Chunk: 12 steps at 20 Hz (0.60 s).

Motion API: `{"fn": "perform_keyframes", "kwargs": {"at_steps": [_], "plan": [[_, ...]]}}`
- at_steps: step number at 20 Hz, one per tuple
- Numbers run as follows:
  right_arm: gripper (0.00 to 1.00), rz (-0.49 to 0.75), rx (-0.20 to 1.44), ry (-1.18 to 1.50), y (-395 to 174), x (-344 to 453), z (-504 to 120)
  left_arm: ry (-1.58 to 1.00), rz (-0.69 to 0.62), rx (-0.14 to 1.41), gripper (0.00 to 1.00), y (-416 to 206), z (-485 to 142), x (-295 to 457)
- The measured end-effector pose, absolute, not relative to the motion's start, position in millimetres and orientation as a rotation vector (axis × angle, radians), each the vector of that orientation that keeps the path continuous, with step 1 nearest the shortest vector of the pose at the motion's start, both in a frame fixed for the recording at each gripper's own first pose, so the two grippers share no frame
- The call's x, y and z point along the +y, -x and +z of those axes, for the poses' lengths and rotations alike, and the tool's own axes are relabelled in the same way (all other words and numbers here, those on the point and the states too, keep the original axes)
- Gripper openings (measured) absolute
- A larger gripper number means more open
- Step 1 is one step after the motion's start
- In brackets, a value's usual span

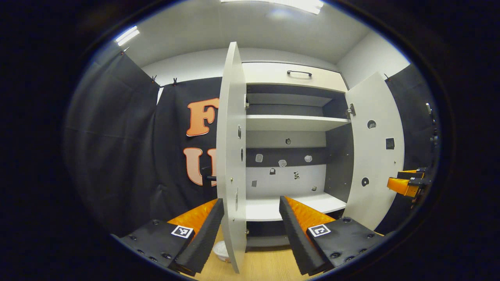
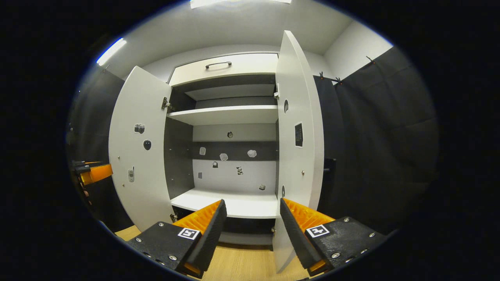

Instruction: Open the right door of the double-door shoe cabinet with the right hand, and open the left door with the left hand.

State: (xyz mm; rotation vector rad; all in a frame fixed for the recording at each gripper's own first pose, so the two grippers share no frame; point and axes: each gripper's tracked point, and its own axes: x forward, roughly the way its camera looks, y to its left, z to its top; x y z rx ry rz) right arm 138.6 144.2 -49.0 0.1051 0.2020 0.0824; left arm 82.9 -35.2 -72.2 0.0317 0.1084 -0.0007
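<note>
- We face the double-door shoe cabinet [image 2: 230, 117] with both doors swung out, so its shelves [image 1: 293, 123] and the small stickers on its back panel are in plain sight; judged from this, the opening asked for looks essentially done.
- In the left gripper view, the left door [image 1: 230, 156] stands edge-on straight ahead of us, reaching down between the fingers. We read that as the door having been drawn out along our own line of pull.
- In the right gripper view, the right door [image 2: 299, 148] stands likewise, angled outward, its lower edge close beside the right-hand finger.
- The top drawer [image 2: 226, 68] with its dark handle is shut; the task does not call on it.
- Our left gripper [image 1: 250, 228] is spread wide, the door's edge passing through the gap nearer one finger; we cannot tell whether it touches, and nothing is clamped.
- Our right gripper [image 2: 252, 228] is spread wide as well and grips nothing, which suits a hand that has let go or is only guiding.
- Each gripper also shows at the far edge of the other's view, beyond the opposite door.
</note>
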Motion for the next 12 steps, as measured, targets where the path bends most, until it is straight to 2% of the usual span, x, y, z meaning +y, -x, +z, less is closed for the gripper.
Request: {"fn": "perform_keyframes", "kwargs": {"at_steps": [5,7,12], "plan": [[0.90,0.075,0.159,-0.098,-137.4,141.1,-37.5,-0.019,-0.012,0.100,0.92,-79.5,-72.8,-49.8],[0.91,0.082,0.152,-0.095,-135.1,142.5,-34.8,-0.018,-0.005,0.085,0.97,-76.8,-68.6,-49.7],[0.92,0.105,0.134,-0.054,-129.8,149.8,-30.7,-0.015,0.009,0.066,0.96,-71.6,-66.2,-52.3]]}}
